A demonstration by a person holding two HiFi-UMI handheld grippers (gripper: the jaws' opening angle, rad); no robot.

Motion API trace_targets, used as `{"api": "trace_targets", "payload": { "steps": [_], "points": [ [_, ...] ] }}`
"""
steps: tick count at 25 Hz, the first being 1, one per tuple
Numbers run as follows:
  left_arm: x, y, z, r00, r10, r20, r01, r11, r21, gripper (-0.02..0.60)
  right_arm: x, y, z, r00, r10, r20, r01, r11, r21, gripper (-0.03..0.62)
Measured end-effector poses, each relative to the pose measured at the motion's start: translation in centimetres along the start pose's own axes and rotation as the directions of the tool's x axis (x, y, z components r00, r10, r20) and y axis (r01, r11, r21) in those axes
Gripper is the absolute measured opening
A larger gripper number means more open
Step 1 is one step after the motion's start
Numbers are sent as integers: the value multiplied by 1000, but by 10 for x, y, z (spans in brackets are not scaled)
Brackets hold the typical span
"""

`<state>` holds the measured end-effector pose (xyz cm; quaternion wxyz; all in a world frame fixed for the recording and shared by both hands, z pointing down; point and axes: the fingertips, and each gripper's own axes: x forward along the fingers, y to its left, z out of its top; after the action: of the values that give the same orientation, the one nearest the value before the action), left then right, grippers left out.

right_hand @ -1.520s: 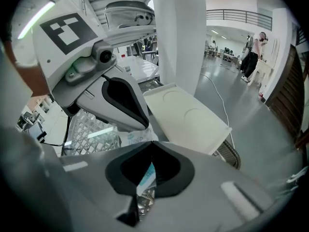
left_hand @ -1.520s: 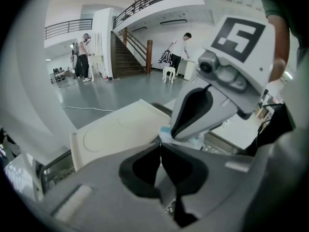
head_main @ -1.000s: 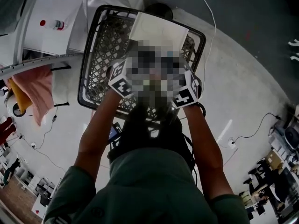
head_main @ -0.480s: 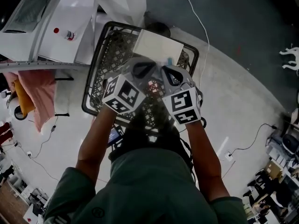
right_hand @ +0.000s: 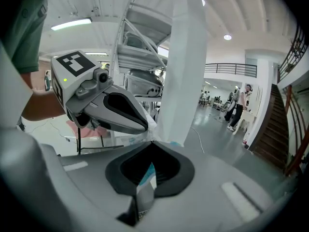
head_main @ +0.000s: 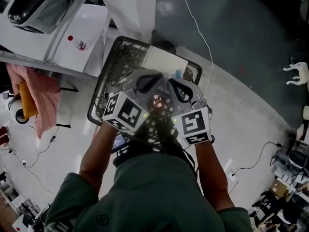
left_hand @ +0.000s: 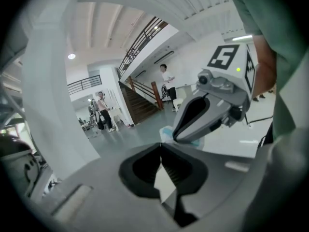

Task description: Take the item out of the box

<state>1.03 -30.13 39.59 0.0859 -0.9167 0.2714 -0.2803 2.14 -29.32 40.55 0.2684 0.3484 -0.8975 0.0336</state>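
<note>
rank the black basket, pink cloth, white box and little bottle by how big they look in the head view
1. black basket
2. pink cloth
3. white box, though part of it is hidden
4. bottle, by far the smallest

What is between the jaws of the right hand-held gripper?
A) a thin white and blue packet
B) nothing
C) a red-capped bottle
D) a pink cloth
A: in the right gripper view, the right hand-held gripper is shut on a thin white and blue packet.

Pink cloth, perhaps a towel, hangs left.
</note>
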Motion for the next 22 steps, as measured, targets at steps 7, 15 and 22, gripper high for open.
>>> {"api": "trace_targets", "payload": {
  "steps": [7, 15, 22],
  "points": [
    [-39, 7, 45, 995, 65, 80, -70, 996, 62, 3, -34, 7, 47, 994, -17, 107, 24, 998, -64, 5],
    [-81, 4, 93, 978, 117, 173, -138, 984, 115, 3, -77, 20, 93, 973, -30, 229, 59, 991, -119, 5],
    [-113, -6, 118, 960, 157, 233, -193, 971, 141, 3, -108, 38, 115, 962, -27, 271, 74, 984, -163, 5]
  ]
}}
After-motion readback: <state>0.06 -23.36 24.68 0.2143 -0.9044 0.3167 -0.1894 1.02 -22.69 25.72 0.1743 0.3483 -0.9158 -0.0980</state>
